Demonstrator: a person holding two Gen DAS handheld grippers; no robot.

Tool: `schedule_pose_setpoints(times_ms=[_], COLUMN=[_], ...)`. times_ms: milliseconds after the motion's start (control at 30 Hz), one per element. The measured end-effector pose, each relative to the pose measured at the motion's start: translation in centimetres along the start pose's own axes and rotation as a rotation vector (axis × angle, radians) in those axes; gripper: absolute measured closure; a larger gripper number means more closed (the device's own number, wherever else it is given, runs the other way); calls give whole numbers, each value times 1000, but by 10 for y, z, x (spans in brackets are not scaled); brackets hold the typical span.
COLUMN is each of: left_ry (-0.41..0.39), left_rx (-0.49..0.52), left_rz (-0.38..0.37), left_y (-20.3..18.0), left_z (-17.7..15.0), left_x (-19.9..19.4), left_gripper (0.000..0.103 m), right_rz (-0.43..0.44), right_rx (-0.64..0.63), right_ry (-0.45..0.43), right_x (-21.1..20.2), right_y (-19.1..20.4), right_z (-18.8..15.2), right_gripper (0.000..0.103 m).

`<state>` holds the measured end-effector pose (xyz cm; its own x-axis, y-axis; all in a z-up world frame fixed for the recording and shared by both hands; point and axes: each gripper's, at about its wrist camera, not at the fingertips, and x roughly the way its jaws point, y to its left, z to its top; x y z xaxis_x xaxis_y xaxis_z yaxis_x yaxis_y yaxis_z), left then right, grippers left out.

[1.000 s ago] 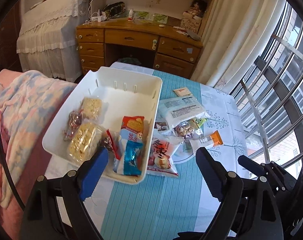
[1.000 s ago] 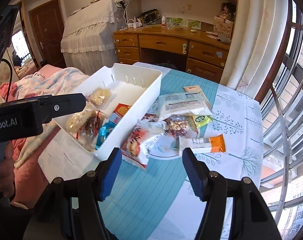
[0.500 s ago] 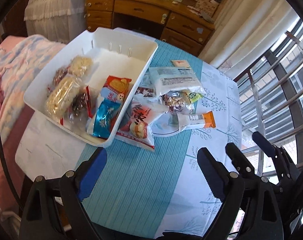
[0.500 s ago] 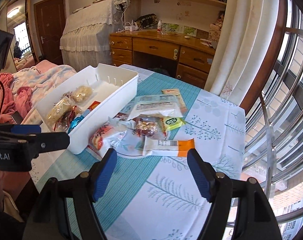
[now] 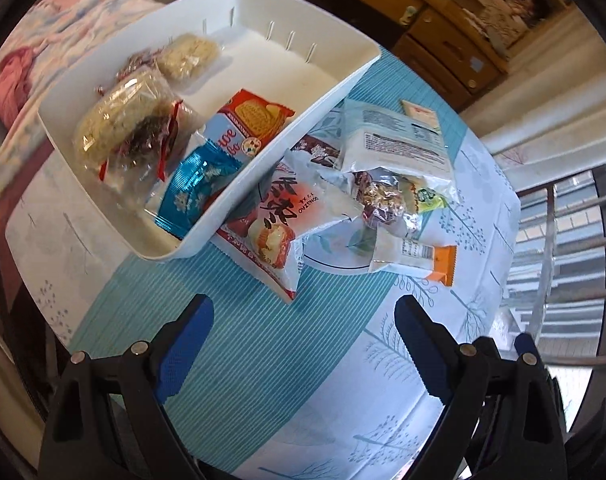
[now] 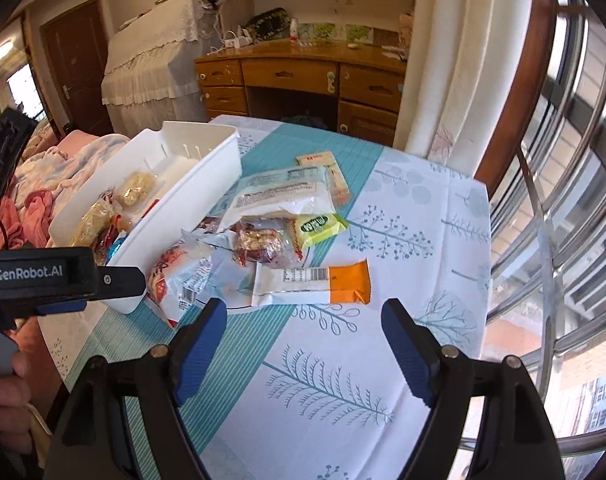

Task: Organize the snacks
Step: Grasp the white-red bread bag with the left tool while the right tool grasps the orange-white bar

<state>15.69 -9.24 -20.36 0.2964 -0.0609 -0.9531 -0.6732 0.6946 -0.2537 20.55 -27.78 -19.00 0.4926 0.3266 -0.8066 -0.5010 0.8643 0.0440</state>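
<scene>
Grippers both empty. Left gripper (image 5: pixel 303 320) jaws spread wide, nothing between them, hanging over the striped tablecloth (image 5: pixel 243 340); against the frame a second ago it sits lower and its view has rolled, so the white bin (image 5: pixel 207 236) now runs from 7 to 1 o'clock. Right gripper (image 6: pixel 303 322) jaws have just been opening, wider than a second ago, nothing between the pads; it has shifted so the orange-ended bar (image 6: pixel 315 284) now lies just past its tips at 12 o'clock, not touching.

Bin contents unchanged: biscuit pack (image 5: pixel 251 120), blue packet (image 5: pixel 195 188), clear-wrapped rice cakes (image 5: pixel 119 120). Loose snacks unmoved on the table at 3 o'clock of the bin: red-and-white bag (image 5: pixel 275 216) against its wall, large white pouch (image 5: pixel 395 140), green packet (image 6: pixel 319 228).
</scene>
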Motion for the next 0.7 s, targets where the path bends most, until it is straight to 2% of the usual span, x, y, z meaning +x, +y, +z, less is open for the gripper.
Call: schedule_pose_setpoints(times_ms=[233,467,700], left_ry=[-24,-30,-45], left_rx=[-105,-166,-196], left_rz=[37,59,75], left_y=[-8,-12,-14], left_z=[5,11,21], left_x=[34,64,80], left_gripper=[12,12,12], right_rz=[62,150,217], right_rx=[157,350,430], right_ry=[79,173,243], right_x=[30,69,102], right_y=[-29,-53,-57], right_z=[-1,-1,5], right_gripper=[23,23,23])
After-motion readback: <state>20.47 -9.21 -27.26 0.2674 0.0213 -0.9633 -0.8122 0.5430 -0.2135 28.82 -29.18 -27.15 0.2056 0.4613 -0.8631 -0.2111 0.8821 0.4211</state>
